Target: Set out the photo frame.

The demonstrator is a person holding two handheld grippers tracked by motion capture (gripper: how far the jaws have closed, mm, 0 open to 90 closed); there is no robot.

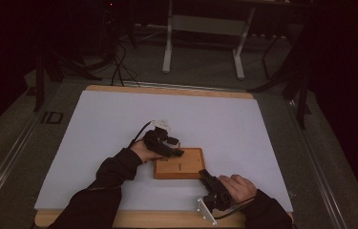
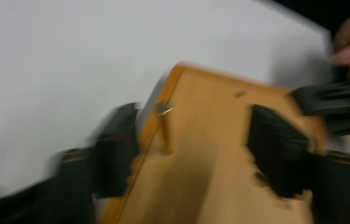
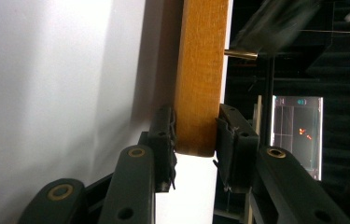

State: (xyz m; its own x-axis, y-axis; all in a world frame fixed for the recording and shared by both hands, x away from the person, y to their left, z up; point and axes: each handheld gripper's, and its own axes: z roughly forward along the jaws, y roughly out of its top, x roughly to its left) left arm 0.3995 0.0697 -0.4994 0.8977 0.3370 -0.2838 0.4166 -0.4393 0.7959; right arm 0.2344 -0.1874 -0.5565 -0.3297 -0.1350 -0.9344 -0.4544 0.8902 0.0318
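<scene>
I see the wooden block (image 1: 179, 163) lying flat on the white sheet (image 1: 119, 124) near the table's front edge, dim room w/ a grey bench frame (image 1: 205, 36) behind. R gripper (image 1: 205, 177) is clamped on the block's near corner; L gripper (image 1: 179, 152) has jaws apart over its far edge, gripping nothing.

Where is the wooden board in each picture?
High view: the wooden board lies low on the white table sheet, just below the middle, between the two tools.
Left gripper view: the board covers the lower middle, blurred, running from top right down to the bottom edge.
Right gripper view: the board stands edge-on, from the top centre down into the right tool.
Shared landmark: the white table sheet.
</scene>
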